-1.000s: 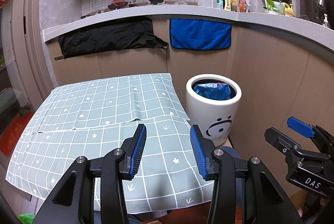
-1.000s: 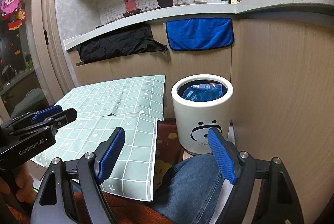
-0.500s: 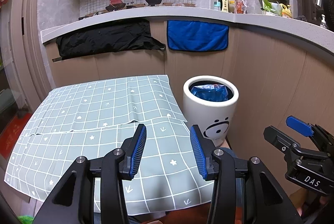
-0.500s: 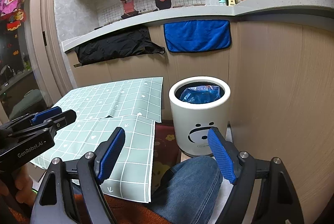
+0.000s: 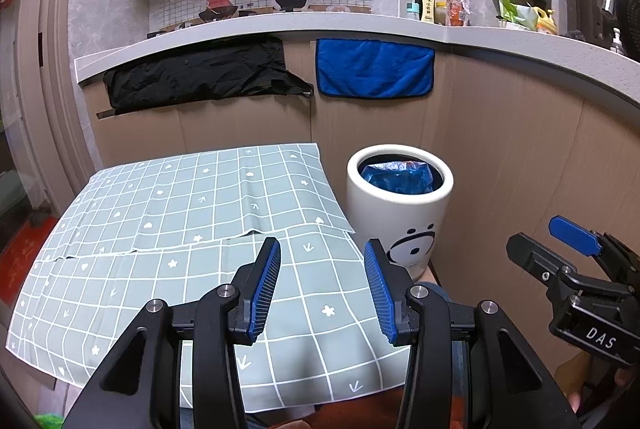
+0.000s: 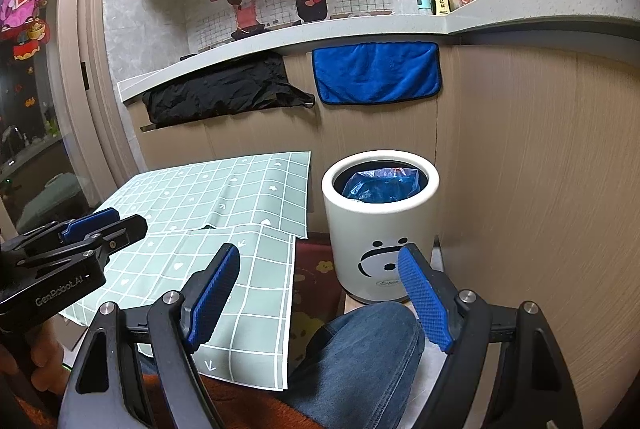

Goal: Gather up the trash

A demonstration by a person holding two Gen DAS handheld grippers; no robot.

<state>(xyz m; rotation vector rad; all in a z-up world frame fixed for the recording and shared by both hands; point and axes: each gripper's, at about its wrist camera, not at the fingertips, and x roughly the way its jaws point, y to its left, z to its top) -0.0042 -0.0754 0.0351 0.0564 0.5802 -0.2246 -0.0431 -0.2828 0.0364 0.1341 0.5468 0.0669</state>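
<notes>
A white bin (image 5: 400, 213) with a panda face on its side stands on the floor against the wooden cabinet front (image 5: 500, 165), just right of a low table covered with a green checked cloth (image 5: 192, 229). A crumpled blue bag (image 5: 396, 177) sits inside the bin, reaching up to its rim. No loose trash shows on the cloth, which lies in two overlapping sheets. The left gripper (image 5: 322, 281) hangs over the near edge of the cloth, its blue-padded fingers apart with nothing between them. The right gripper (image 6: 320, 293) is beside it, above a knee in blue jeans (image 6: 360, 357), its fingers spread wider still and also empty; the bin shows between them, further off. Both point towards the bin and the table. A patterned red mat (image 6: 316, 281) lies on the floor between table and bin. On the cabinet front above hang a black cloth (image 5: 200, 77) and a blue towel (image 5: 374, 69), under a pale countertop (image 5: 280, 25) carrying bottles (image 5: 456, 5).
</notes>
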